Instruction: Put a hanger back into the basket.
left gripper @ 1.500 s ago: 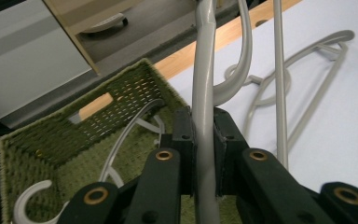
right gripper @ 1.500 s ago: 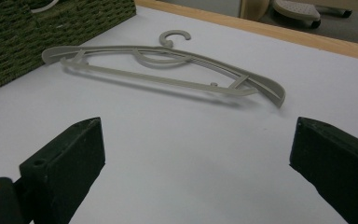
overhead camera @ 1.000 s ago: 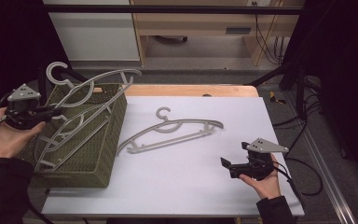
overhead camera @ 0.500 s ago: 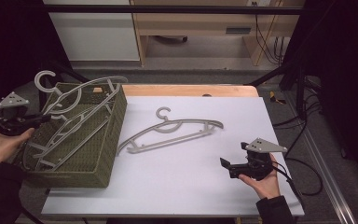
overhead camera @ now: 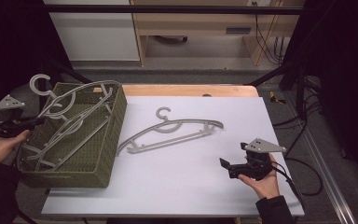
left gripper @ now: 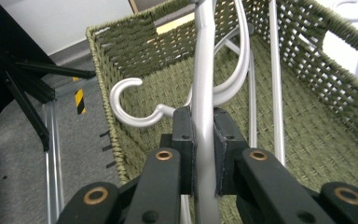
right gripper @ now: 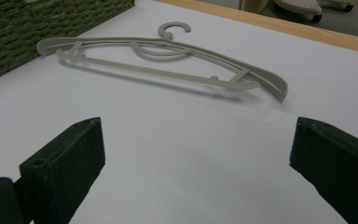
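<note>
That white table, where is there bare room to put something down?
The white tabletop is bare right of the grey plastic hanger lying on it, and along the near edge between the green woven basket and the open right tongs. The basket is crowded: more grey hangers fill it, one clamped by the left tongs.

White-topped table (overhead camera: 186,186) with a wooden far edge. Resting directly on it: one green woven basket (overhead camera: 103,154), left; one grey hanger (overhead camera: 172,135), centre.
</note>
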The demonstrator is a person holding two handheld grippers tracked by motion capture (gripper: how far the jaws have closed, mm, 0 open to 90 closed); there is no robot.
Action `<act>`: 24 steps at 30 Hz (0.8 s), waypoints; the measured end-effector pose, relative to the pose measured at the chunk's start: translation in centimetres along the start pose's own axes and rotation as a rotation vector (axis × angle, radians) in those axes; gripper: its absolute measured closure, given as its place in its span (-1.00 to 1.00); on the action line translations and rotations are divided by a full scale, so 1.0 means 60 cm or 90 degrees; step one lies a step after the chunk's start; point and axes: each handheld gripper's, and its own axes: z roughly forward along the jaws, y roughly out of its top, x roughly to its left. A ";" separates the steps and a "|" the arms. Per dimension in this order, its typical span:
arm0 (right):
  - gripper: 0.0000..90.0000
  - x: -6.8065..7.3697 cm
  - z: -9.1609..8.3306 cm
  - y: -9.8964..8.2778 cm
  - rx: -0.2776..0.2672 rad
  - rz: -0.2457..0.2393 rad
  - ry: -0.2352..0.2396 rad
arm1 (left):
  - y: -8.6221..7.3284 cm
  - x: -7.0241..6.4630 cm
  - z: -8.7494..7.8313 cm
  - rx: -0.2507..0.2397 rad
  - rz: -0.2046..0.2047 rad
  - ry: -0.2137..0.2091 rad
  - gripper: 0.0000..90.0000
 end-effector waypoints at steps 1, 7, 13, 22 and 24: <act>-0.92 0.000 0.000 0.000 -0.001 0.000 0.001 | -0.002 0.002 0.002 0.003 -0.001 -0.002 0.82; -0.92 0.000 0.000 0.000 0.000 0.001 0.000 | -0.014 0.008 0.013 0.017 -0.001 0.004 0.82; -0.92 0.000 0.002 -0.001 0.003 -0.005 0.001 | -0.031 0.012 0.029 0.026 -0.020 -0.002 0.82; -0.92 0.000 0.001 -0.001 0.003 -0.005 0.002 | -0.053 -0.018 0.080 0.043 -0.056 -0.020 0.81; -0.92 0.000 0.000 0.000 0.002 -0.006 0.003 | -0.062 -0.021 0.096 0.065 -0.074 -0.035 0.80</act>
